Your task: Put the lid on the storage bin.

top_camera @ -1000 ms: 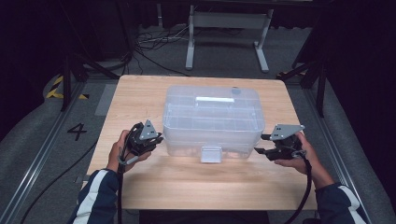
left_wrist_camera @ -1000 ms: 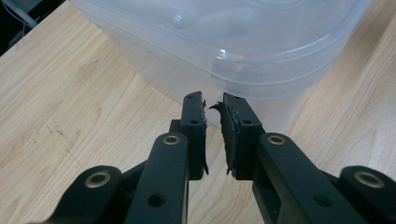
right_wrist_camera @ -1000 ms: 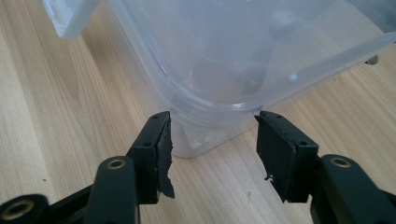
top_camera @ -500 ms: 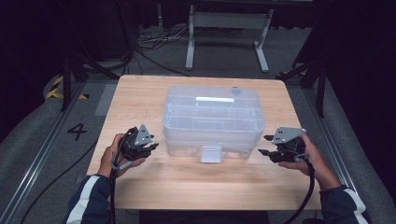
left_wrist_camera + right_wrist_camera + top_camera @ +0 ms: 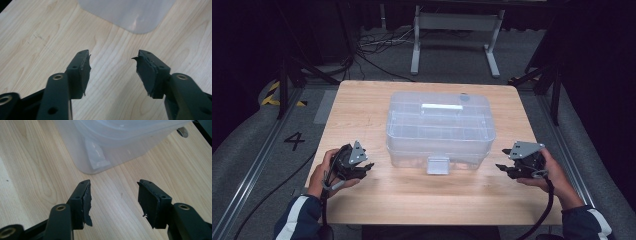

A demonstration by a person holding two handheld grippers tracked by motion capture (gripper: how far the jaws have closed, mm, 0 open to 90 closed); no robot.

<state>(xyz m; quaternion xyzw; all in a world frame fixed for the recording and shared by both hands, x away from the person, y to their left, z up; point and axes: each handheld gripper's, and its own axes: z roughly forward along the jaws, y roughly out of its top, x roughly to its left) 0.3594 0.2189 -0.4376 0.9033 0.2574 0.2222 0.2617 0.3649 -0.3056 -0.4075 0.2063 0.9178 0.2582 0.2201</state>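
A clear plastic box (image 5: 440,129) with its lid on stands at the middle of the wooden worktop (image 5: 362,107), slightly toward the far side. A white strip runs along the top of the lid, and a latch tab (image 5: 438,164) hangs at the middle of the near wall.

The left tool (image 5: 368,168) rests low over the worktop near the box's near left corner, held in the person's left hand (image 5: 324,172). It stands apart from the box, not touching it. Its jaws have just been opening and now stand apart, with nothing between them. In the left gripper view, bare wood lies between the two pads, and a rounded corner of the box (image 5: 140,15) sits beyond the tips.

The right tool (image 5: 502,168) lies near the box's near right corner, held in the right hand (image 5: 552,172), also clear of the box. Its jaws stand apart and hold nothing. The right gripper view shows the box wall and latch tab (image 5: 96,153) ahead of the tips, with wood grain between the pads.
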